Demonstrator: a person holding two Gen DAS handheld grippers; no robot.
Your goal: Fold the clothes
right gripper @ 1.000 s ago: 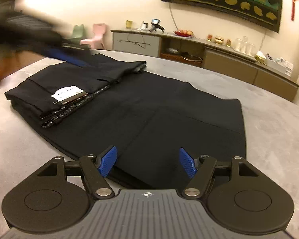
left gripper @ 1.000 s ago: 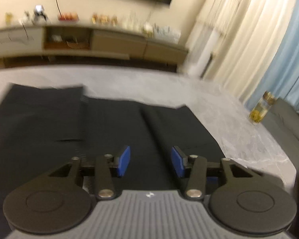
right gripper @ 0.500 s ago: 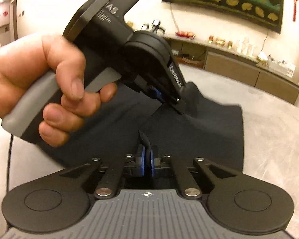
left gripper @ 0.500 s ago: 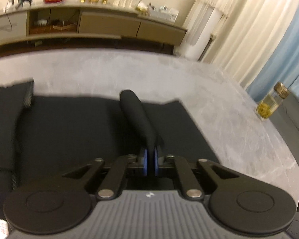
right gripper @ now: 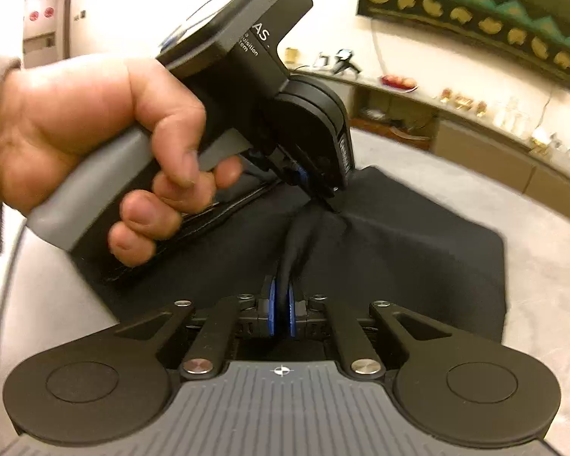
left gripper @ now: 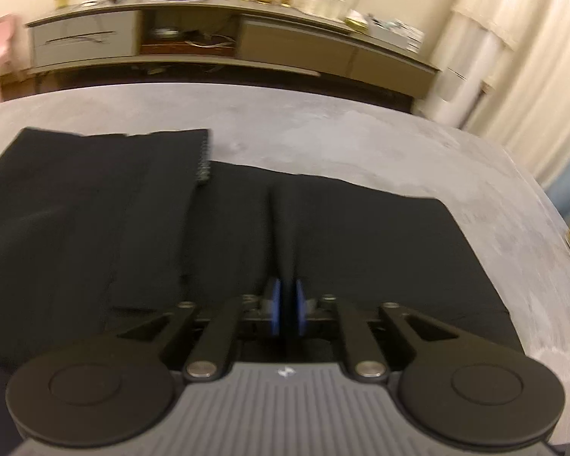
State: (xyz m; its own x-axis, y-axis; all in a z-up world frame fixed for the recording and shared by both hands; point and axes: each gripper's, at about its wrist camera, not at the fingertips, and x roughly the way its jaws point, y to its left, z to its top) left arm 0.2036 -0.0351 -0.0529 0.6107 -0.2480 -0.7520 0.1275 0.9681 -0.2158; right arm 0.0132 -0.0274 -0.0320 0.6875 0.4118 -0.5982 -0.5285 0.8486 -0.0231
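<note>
A raised ridge of the black garment (right gripper: 399,250), running up-frame, is pinched by the slowly opening right gripper (right gripper: 281,313) and left gripper (right gripper: 325,193).

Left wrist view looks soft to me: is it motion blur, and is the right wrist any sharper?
Left wrist view: smeared throughout, sideboard and black garment edges streaked, warm cast. Right wrist view: crisper on the hand and claw; table blurred; fisheye bends the wall painting.
</note>
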